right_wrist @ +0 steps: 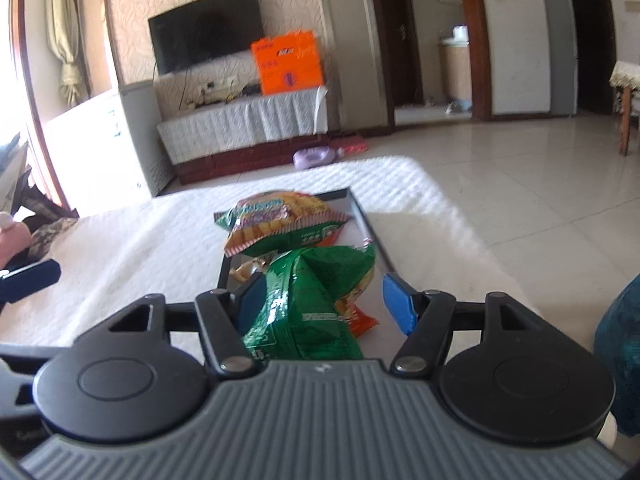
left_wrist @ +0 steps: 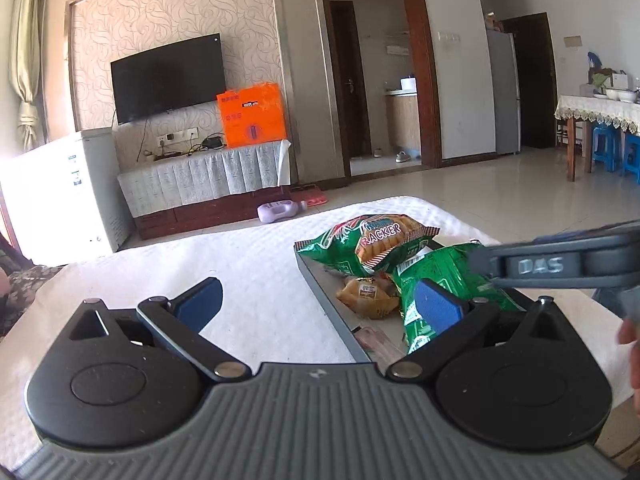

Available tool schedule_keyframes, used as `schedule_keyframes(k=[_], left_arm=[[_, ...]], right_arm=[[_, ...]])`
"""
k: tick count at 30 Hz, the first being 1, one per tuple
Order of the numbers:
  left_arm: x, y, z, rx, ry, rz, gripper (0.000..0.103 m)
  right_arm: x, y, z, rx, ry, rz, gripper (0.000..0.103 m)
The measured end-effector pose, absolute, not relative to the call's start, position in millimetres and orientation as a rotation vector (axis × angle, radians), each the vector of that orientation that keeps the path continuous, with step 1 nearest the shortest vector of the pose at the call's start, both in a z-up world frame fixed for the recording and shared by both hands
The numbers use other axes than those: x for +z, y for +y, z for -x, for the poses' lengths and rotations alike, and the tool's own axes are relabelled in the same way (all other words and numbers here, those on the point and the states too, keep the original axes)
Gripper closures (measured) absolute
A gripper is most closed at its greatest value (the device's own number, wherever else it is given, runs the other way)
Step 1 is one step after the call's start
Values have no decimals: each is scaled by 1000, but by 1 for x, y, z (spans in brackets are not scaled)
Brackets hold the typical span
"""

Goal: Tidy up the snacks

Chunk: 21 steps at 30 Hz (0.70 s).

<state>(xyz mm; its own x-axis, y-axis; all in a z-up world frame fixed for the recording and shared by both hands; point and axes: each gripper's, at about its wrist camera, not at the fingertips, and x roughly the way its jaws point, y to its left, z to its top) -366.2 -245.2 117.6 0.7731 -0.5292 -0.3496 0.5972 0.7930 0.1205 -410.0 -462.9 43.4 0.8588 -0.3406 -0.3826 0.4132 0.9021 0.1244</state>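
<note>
Both grippers tip gently downward over the white cloth [left_wrist: 248, 264]. The left gripper [left_wrist: 316, 302] hangs with its jaws spread wide and nothing between them, its right finger [left_wrist: 436, 306] over the tray's [left_wrist: 320, 292] near edge. The right gripper [right_wrist: 324, 300] points along the tray from its near end, jaws wide, the pads clear of the near green bag [right_wrist: 316, 300], which lies between them in the tray. A cracker bag [right_wrist: 280, 220] lies farther back in the tray, and a small brown packet [left_wrist: 368, 296] sits between the two. A hand [left_wrist: 632, 344] shows at the right edge of the left view.
</note>
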Motion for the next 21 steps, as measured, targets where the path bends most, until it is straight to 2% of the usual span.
schedule_keyframes(k=[3,11,21], left_arm=[[116,-241,374,-636,328,-221,0],[116,-237,397,-705,347,-196,0],[113,-235,416,-769,369,-211,0]], right_arm=[[47,-457,433,-439,289,-182,36],[52,-456,477,-462,157,-330,36],[38,-425,505,-459,225,-339,33]])
